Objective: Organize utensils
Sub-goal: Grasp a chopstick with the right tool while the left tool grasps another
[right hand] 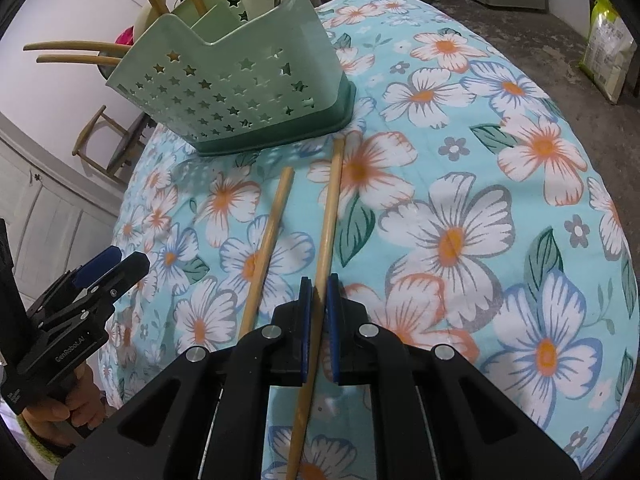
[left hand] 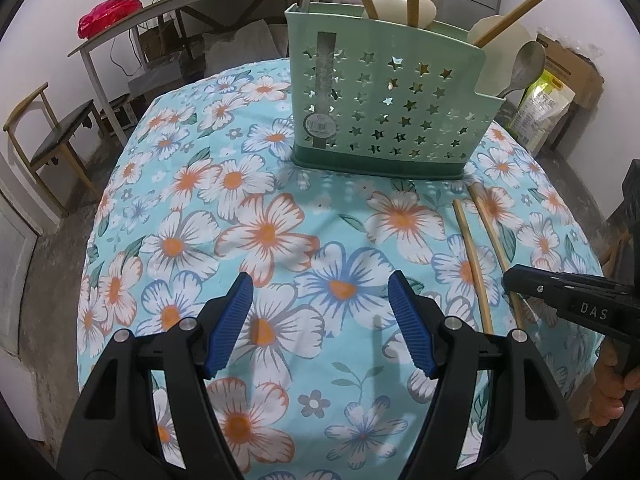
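A green utensil holder (left hand: 384, 112) with star holes stands at the far side of the floral tablecloth; it also shows in the right wrist view (right hand: 248, 92). It holds several chopsticks, spoons and a knife. Two wooden chopsticks lie on the cloth. My right gripper (right hand: 318, 292) is shut on the right chopstick (right hand: 330, 216). The left chopstick (right hand: 266, 252) lies free beside it. In the left wrist view both chopsticks (left hand: 476, 264) lie at the right, with my right gripper (left hand: 516, 284) over them. My left gripper (left hand: 320, 300) is open and empty above the cloth.
The round table (left hand: 180, 200) drops off at its edges all around. A wooden chair (left hand: 52, 140) and a long bench table (left hand: 168, 12) stand beyond at the left. A bag (left hand: 540, 108) and a cardboard box stand at the right on the floor.
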